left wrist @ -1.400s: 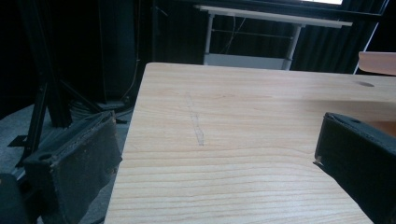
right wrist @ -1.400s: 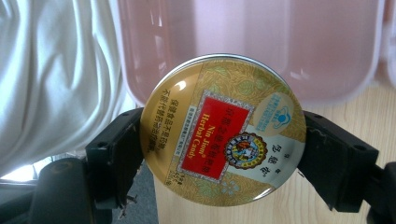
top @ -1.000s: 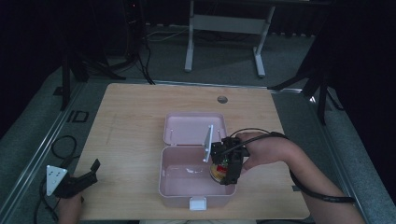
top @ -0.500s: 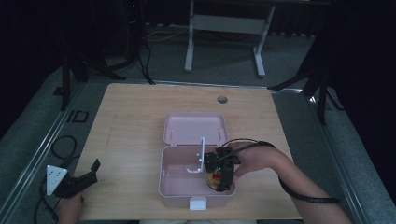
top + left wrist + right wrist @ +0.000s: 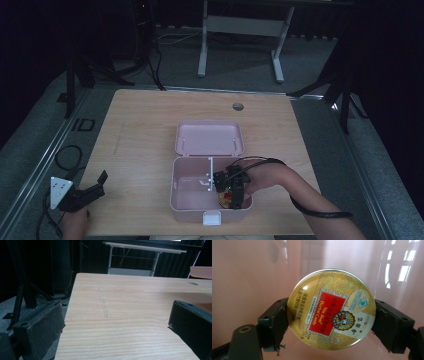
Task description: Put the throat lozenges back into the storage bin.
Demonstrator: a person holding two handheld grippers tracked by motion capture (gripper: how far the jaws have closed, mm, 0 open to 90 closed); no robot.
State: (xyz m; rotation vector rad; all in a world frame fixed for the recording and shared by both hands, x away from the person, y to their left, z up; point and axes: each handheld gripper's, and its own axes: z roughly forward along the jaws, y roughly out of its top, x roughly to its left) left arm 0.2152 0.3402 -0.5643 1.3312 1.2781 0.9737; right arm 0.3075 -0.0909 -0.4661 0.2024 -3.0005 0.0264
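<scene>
Right now my right gripper [image 5: 329, 320] is clamped on a round gold candy tin [image 5: 331, 309], one jaw at its nine o'clock edge and one at three. I hold it down inside the open pink box [image 5: 187, 200], right of the white divider [image 5: 210, 172]. My left gripper [image 5: 92, 189] rests released at the counter's [image 5: 150, 130] seven o'clock corner.

High view overlooks the table [image 5: 150, 130]; gripper views sit close, low.

glossy printed metal tin [image 5: 331, 309], smooth shiny pink plastic box [image 5: 191, 200], matt wood-grain table [image 5: 140, 130]
</scene>
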